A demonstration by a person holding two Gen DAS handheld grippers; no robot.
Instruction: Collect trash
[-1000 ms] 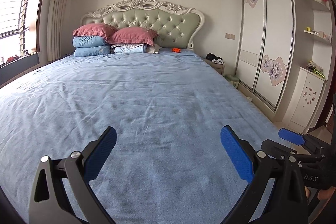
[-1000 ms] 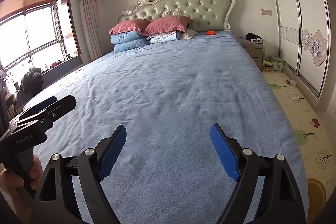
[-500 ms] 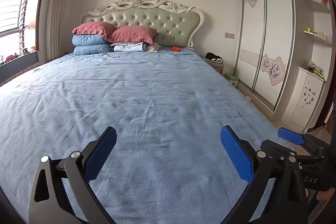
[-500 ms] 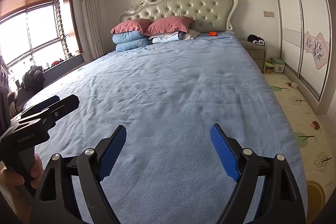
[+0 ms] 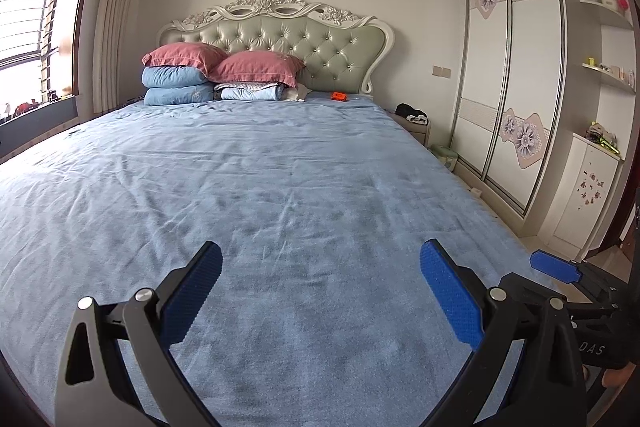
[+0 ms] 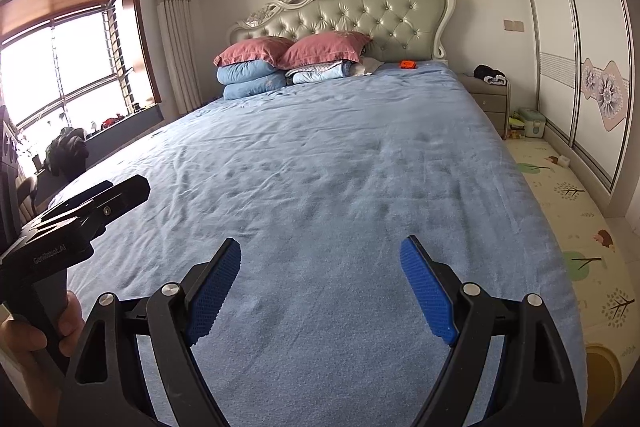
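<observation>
Both claws wide, left claw, right claw, over blue bed, orange item near pillows

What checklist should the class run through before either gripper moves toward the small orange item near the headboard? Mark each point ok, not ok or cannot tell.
1. Left gripper open, nothing between its fingers: ok.
2. Right gripper open and empty: ok.
3. Orange item in sight on the blue bedspread, beside the pillows: ok.
4. Orange item is really trash: cannot tell, too small.
5. Item within reach from here: not ok, it lies at the far end of the bed.
6. A bin to put trash in: cannot tell, none clearly visible.
</observation>
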